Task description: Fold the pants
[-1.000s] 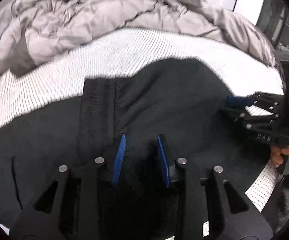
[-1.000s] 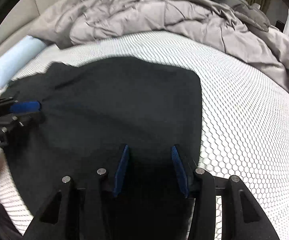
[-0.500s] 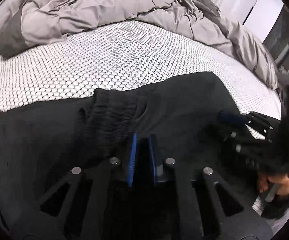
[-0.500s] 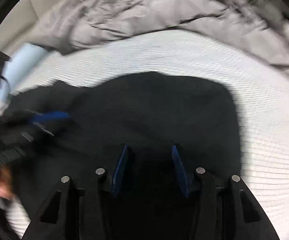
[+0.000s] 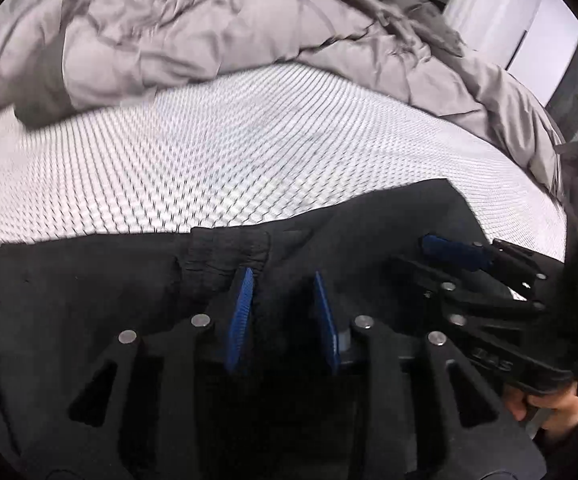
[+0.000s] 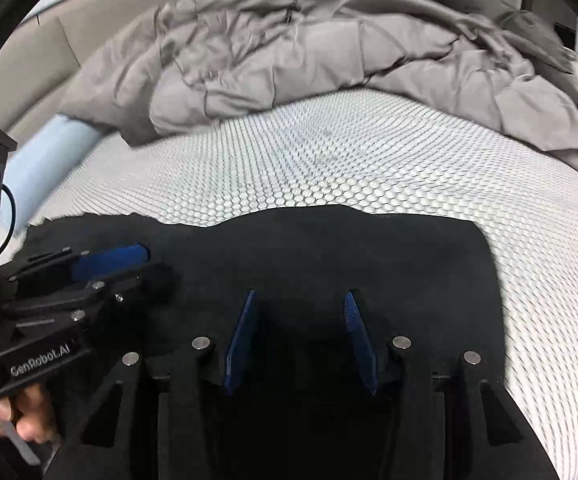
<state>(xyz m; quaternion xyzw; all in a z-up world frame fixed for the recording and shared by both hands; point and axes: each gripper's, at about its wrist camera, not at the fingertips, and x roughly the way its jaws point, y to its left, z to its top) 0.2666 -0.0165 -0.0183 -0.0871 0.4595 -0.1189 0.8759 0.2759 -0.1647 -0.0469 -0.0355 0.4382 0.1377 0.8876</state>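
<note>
Left gripper: blue pads parted, nothing clamped; black fabric directly beneath and between the fingers.
Right gripper: pads spread wide, holding nothing; hovering low over dark cloth.
Pants: black, lying flat on the bed under both grippers; ribbed elastic band bunched just ahead-left of the left gripper's pads; straight edge off to the right of the right gripper.
Gripper spacing: side by side, near one another, each visible at the edge of the other's view.
Mattress cover: white honeycomb mesh, ahead of the pants.
Duvet: grey, rumpled, heaped farthest ahead.
</note>
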